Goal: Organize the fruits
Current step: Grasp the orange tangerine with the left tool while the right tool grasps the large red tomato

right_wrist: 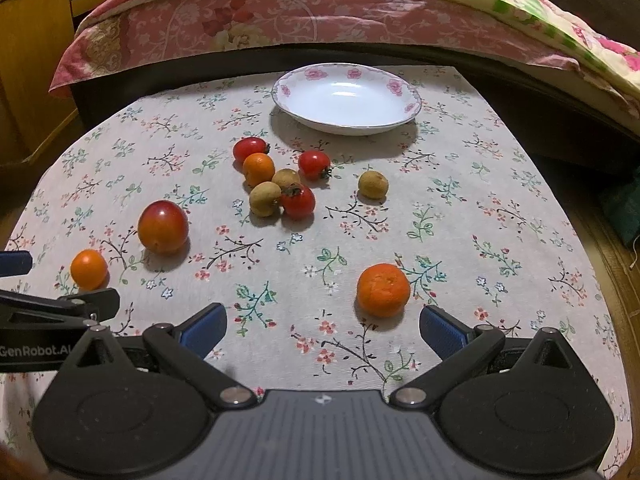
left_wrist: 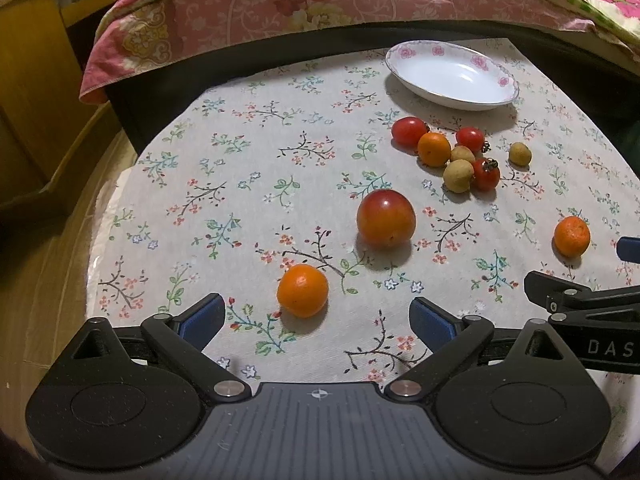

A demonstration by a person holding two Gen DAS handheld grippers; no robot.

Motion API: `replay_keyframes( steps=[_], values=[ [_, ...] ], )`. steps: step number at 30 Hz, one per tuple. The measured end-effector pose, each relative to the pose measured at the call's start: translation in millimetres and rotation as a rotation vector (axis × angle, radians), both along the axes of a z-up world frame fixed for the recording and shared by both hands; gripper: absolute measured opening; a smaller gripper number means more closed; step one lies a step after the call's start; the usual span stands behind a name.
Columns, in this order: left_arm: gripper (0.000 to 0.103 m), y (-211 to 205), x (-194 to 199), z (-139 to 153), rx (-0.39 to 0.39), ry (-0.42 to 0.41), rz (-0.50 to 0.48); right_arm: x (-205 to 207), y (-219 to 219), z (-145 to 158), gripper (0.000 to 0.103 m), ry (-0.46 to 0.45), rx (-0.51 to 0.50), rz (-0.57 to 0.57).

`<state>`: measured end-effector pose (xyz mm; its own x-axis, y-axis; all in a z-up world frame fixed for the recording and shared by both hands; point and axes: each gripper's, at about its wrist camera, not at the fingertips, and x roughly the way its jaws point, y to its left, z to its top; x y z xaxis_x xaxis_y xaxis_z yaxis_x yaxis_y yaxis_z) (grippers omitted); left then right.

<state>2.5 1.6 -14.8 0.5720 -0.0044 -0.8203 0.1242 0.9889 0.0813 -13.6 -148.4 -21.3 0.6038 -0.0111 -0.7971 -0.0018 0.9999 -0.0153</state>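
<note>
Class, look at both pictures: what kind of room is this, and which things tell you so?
Probably a bedroom at home. A bed with a pink flowered quilt stands right behind the small table, and a wooden cabinet sits at the left.

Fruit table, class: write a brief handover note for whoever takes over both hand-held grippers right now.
Left hand-held gripper: open, empty, just behind the small orange.
Right hand-held gripper: open, empty, just behind the tangerine.
Large plum sits alone; the cluster of cherry tomatoes, longans and one orange lies before the plate, one longan apart.
Done: nothing; plate empty.
Left: probably move all fruit to the plate.
</note>
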Motion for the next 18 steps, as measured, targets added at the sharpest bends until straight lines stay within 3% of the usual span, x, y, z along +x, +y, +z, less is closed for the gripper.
replay_keyframes(
  steps=[18],
  values=[
    [0.098,19.7,-1.5,6.1,0.047,-0.048,-0.005,10.7,25.8,6.0,0.1,-0.014,-0.029,0.107]
  ],
)
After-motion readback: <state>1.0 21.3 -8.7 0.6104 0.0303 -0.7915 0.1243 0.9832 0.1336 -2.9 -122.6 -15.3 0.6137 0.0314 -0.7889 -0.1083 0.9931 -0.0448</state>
